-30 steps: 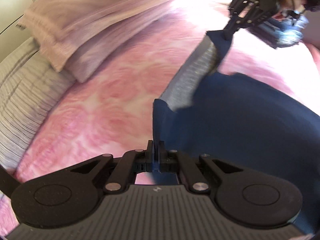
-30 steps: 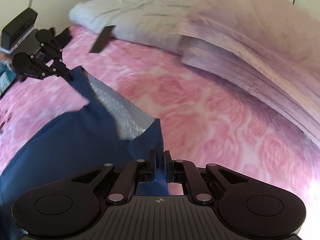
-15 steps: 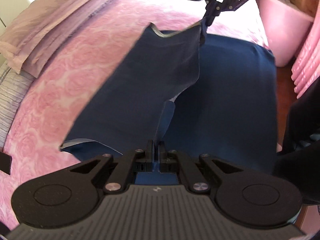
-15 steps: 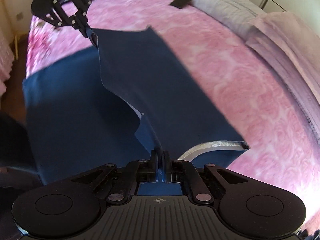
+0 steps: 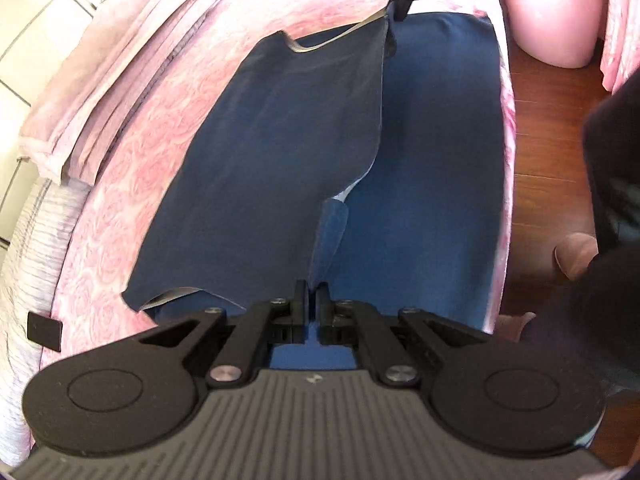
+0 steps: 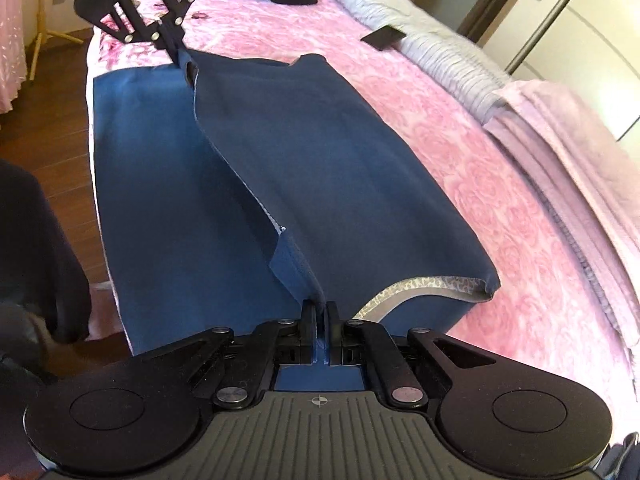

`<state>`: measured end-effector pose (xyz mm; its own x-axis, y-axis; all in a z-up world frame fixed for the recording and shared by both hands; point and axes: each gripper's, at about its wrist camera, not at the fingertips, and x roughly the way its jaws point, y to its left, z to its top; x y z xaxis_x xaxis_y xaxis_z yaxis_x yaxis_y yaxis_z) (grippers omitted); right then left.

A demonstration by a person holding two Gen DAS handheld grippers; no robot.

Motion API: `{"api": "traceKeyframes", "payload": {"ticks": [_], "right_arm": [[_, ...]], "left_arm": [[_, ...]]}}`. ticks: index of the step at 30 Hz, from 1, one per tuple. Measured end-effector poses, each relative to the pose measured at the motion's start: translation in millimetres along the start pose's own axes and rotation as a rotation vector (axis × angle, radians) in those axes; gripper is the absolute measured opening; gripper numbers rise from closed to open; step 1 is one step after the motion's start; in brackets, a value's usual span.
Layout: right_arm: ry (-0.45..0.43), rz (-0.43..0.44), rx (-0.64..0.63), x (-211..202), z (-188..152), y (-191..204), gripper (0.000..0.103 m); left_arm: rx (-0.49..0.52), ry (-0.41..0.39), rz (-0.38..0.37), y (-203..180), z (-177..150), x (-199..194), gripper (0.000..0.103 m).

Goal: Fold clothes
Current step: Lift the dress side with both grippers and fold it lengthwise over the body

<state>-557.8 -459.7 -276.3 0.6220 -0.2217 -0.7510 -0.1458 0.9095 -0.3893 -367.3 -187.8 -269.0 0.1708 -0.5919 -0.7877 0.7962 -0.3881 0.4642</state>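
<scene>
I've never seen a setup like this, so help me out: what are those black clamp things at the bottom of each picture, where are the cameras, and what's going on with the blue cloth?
No robot here: a person holds a two-finger tool in each hand, each carrying a fisheye camera that looks along its fingers. One picture is from the left tool, the other from the right tool; each also shows the other tool far off at the top. Both are shut on an edge of the blue cloth, a garment lying on a pink bedspread. The pinched edge is lifted, draping one layer over the part lying flat, so a fold seems under way. Also on the bed: a folded pink blanket and a small dark flat thing.
</scene>
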Motion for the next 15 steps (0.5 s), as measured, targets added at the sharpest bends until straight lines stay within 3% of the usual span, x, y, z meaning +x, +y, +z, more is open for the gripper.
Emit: {"api": "traceKeyframes", "payload": {"ticks": [15], "right_arm": [[-0.132,-0.303,-0.084,-3,-27,96,0.001]], "left_arm": [[0.073,-0.175,0.239,-73,-45,-8,0.000]]}}
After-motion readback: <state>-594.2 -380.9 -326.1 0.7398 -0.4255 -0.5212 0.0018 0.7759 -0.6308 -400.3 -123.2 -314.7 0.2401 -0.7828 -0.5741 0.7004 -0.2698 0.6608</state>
